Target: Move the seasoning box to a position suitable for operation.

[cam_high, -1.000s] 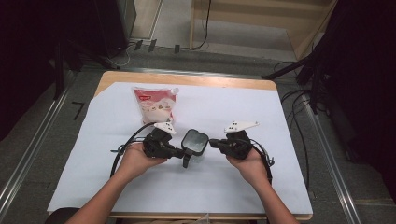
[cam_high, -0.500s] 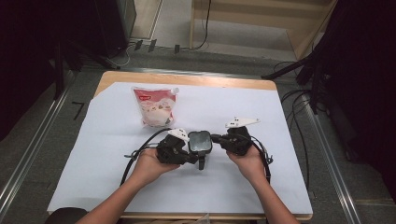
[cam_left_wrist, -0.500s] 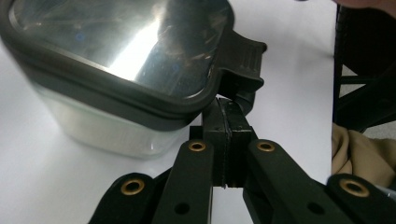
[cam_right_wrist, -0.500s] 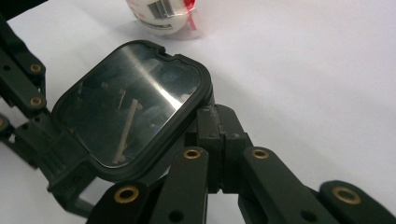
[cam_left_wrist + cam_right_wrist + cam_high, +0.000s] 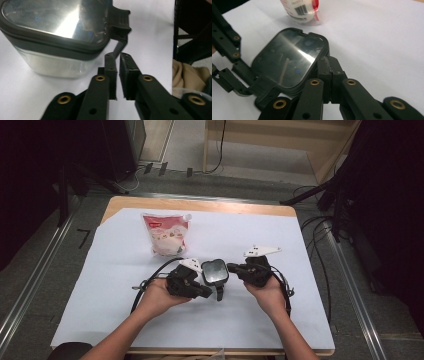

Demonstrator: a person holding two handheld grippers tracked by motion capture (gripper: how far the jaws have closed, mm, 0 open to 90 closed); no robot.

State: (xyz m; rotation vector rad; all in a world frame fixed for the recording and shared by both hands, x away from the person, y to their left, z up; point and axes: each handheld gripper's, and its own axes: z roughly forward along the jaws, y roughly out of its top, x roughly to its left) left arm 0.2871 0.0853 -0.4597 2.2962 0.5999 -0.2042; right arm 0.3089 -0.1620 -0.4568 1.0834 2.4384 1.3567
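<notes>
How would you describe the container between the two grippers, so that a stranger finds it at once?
On the white sheet covering the table, look between the person's two hands. There stands the container: clear walls, a dark glossy lid, a latch tab. The pouch behind it is red and white.

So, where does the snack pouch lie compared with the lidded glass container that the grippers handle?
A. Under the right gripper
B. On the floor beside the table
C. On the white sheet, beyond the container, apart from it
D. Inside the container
C: the snack pouch lies flat on the white sheet, farther from the person than the container, with bare sheet between them.
</notes>
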